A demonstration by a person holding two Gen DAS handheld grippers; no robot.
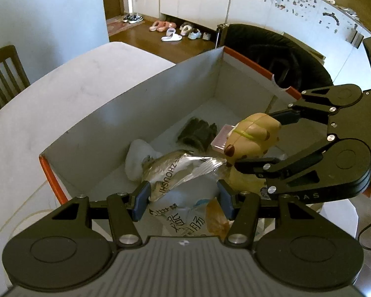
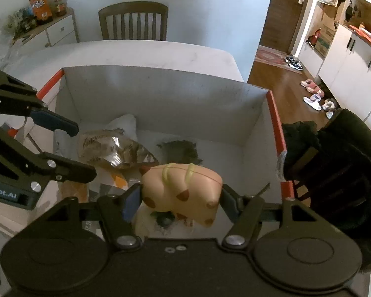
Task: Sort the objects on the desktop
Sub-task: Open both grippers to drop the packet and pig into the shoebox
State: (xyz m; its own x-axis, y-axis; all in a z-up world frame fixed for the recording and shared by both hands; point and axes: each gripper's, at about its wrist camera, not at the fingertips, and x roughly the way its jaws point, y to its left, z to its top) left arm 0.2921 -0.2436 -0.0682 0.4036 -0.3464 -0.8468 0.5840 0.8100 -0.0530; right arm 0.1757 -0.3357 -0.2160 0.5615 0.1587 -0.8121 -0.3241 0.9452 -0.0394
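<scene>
The toy (image 2: pixel 183 190) hides the box (image 2: pixel 160 94) floor under it in the right wrist view, and the right claw (image 2: pixel 179 201) body covers the box's near wall. In the left wrist view the left claw (image 1: pixel 183 198) covers the lower end of the silver packet (image 1: pixel 180 168) and part of the printed bag (image 1: pixel 185 220), whose lettering is cut short. The dark bundle (image 1: pixel 197 133) at the back of the box is too dim to identify. A pink item (image 1: pixel 221 138) sits half behind the toy (image 1: pixel 252 136). The left claw (image 2: pixel 82 151) runs off the left edge in the right wrist view. The counter (image 1: pixel 61 94) is cut off at the left edge.
</scene>
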